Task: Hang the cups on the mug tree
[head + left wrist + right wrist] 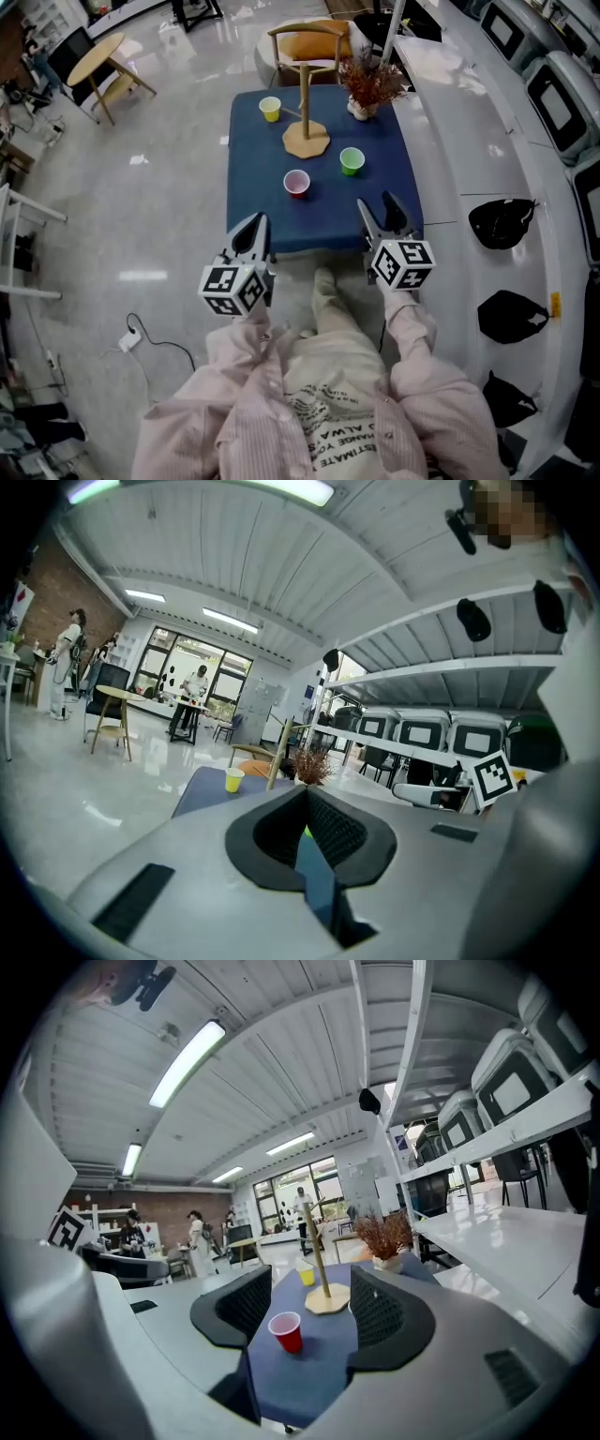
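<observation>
A wooden mug tree [305, 103] stands bare at the back of the blue table [262, 220]. Three paper cups sit upright around it: yellow [270, 109] at the back left, green [352, 160] to the right, red [296, 183] in front. Both grippers hover at the table's near edge, apart from every cup. My left gripper [251, 236] has its jaws together with nothing in them; its own view shows only a thin slit [306, 799]. My right gripper [384, 216] is open and empty, and the red cup [287, 1331] and the tree [322, 1260] show between its jaws.
A potted dried plant [368, 89] stands at the table's back right corner. A wooden chair [309, 42] is behind the table. A white counter [469, 141] with black objects [502, 223] runs along the right. Several people stand in the far background.
</observation>
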`<state>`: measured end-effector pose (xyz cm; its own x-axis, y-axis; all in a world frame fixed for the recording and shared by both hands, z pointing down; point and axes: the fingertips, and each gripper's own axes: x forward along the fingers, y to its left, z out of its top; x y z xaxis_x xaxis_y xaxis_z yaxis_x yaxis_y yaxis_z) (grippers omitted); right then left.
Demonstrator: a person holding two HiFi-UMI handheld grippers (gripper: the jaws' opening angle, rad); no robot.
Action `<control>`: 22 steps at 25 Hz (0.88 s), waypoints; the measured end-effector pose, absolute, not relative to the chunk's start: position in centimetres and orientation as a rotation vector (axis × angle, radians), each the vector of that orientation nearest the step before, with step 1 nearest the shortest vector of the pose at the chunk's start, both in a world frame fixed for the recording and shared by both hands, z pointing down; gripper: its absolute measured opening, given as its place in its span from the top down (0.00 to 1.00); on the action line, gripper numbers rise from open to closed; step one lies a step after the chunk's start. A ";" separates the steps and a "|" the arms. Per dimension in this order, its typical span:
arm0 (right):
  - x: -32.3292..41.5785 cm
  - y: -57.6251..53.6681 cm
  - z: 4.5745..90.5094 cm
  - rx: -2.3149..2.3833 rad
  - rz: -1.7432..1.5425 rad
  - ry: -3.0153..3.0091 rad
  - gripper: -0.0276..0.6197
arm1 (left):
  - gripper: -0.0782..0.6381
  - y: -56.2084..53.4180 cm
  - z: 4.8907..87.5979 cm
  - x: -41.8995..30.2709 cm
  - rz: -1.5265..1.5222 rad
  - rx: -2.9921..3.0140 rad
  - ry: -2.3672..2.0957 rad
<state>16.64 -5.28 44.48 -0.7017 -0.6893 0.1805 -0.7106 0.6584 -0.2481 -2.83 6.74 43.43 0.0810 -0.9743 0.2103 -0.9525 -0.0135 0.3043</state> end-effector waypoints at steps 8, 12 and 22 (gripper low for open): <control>15.4 -12.5 48.1 1.135 0.463 -2.724 0.60 | 0.89 -1.2 46.2 -2.5 -0.058 1.975 -1.838; 14.7 -14.5 50.7 1.093 0.480 -2.674 0.60 | 0.89 -3.6 47.8 -1.6 -0.027 1.961 -1.789; 13.7 -18.5 56.9 1.017 0.512 -2.600 0.59 | 0.89 -8.5 52.3 1.2 -0.008 1.924 -1.687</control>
